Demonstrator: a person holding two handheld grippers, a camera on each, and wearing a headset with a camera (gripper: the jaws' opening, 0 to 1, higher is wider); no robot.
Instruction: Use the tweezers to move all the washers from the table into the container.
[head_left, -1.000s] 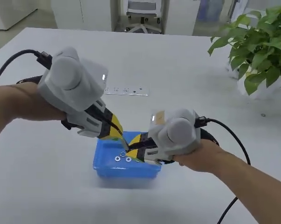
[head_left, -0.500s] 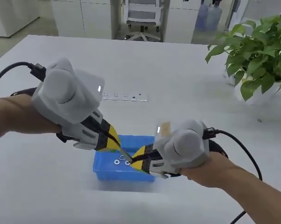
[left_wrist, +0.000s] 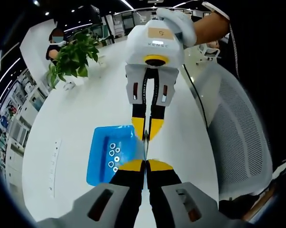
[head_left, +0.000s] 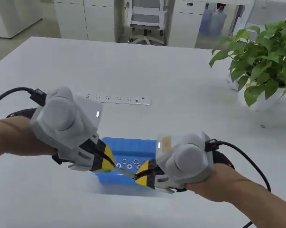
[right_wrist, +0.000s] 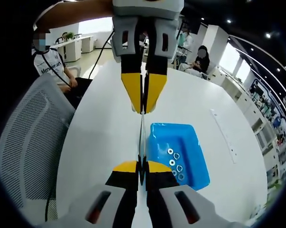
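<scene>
At a white workbench [head_left: 190, 80], the left gripper [head_left: 109, 165] and right gripper [head_left: 142, 176] meet tip to tip, each with its jaws pressed together on one end of the thin tweezers [left_wrist: 145, 149], just beside the blue container [head_left: 133, 145]. Several washers [head_left: 128, 165] lie inside the container. A printed label on the right gripper's casing, seen in the left gripper view, is too small to read with certainty. A white power strip [head_left: 116, 99] lies farther back and a potted plant [head_left: 261, 52] stands at the right
</scene>
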